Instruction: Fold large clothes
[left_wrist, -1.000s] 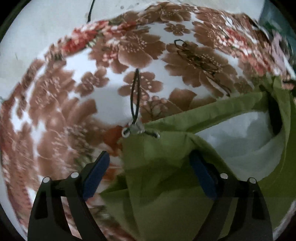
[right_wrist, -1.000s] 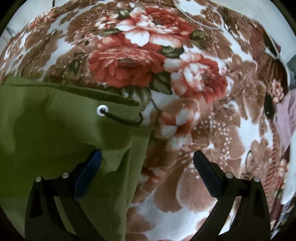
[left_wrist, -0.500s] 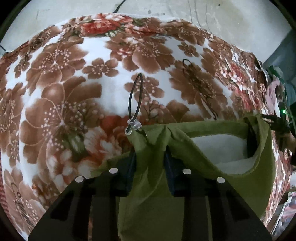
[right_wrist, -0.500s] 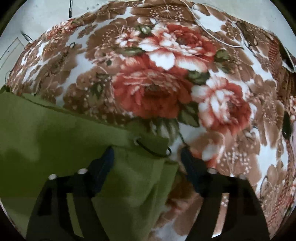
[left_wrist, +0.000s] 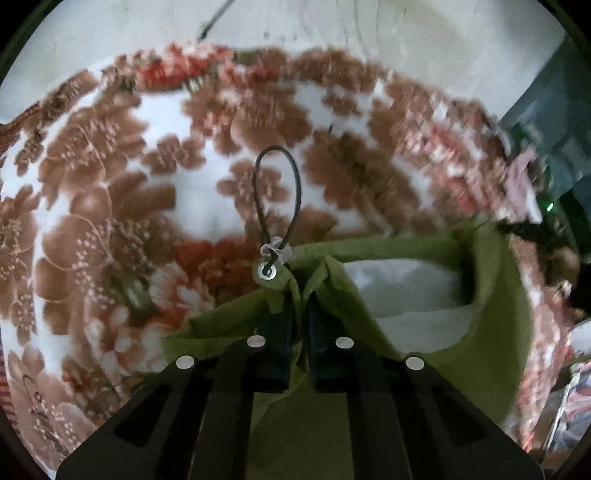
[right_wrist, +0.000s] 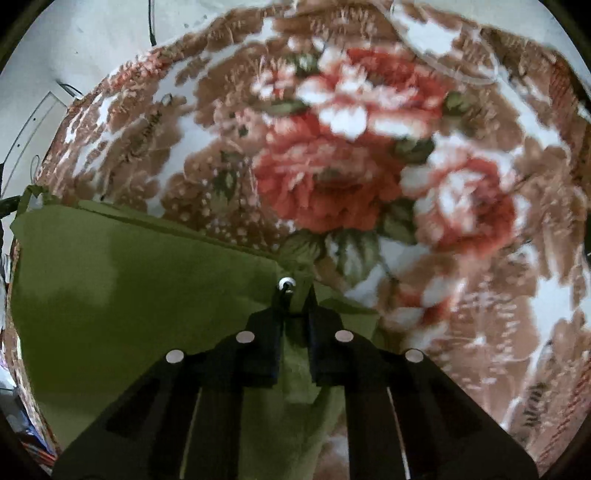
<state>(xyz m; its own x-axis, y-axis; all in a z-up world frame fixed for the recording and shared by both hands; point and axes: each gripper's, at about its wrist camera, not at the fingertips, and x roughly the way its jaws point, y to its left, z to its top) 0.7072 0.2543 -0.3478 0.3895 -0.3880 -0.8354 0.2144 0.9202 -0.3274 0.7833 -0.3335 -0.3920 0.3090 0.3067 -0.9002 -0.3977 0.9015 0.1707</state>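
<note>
Garment (green, white lining) lies on floral blanket, filling bottom centre + lower right of left wrist view and lower left of right wrist view.

Changes vs 1 s ago:
- Left gripper: jaws were wide w/ cloth loose between them, now clamped on a bunched ridge of the green hem, just below the metal eyelet and black cord loop. Jaws barely apart, fabric pinched between.
- Right gripper: jaws have just been closing too, from fully spread to nearly together, w/ the other hem corner between them, right under its eyelet. Looks like it's gripping cloth; pads mostly hidden behind the fabric fold.
- Blanket pattern sits further off in both views and is motion-blurred, more wall visible up top → both hands rising. Hem in left view now stands up off the blanket, lining pocket gaping at centre right.

Read: both corners secured, lift started. Grab step done, fold itself not yet made. Next prob. carry hem over toward the far end. Risk: grips are shallow, near the edge; slick fabric could slip if pulled unevenly.
</note>
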